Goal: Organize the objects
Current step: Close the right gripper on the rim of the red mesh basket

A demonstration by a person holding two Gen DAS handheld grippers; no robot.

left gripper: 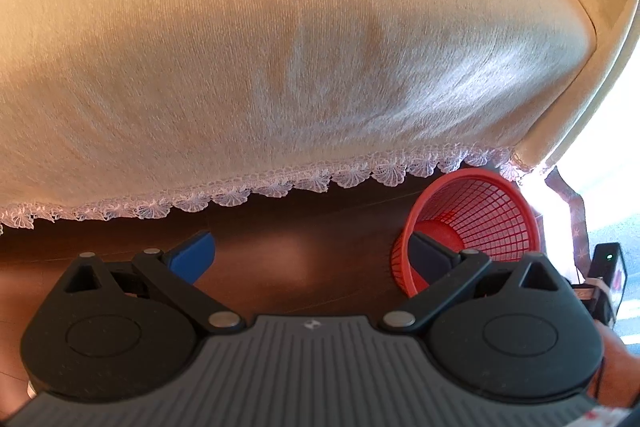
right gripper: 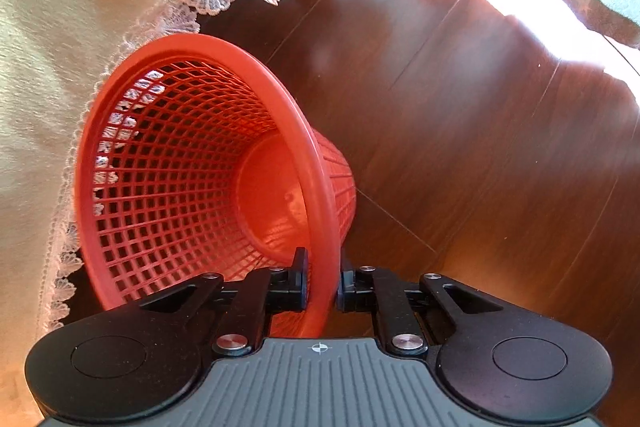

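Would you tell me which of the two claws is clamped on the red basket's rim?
The right claw pinches the red basket rim; the left claw stands open, empty.

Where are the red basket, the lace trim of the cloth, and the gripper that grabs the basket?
red basket (right gripper: 168, 163): right wrist view, inner mesh wall.
lace trim (left gripper: 280, 185): left wrist view, scalloped edge of the cloth.
right gripper (right gripper: 323, 287): right wrist view, midway between fingertips, clamped on the basket's rim.

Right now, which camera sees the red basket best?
The right wrist view: the basket fills it, showing its rim, mesh and bottom, with the right gripper shut on the rim. The left wrist view shows it small, partly behind a finger.
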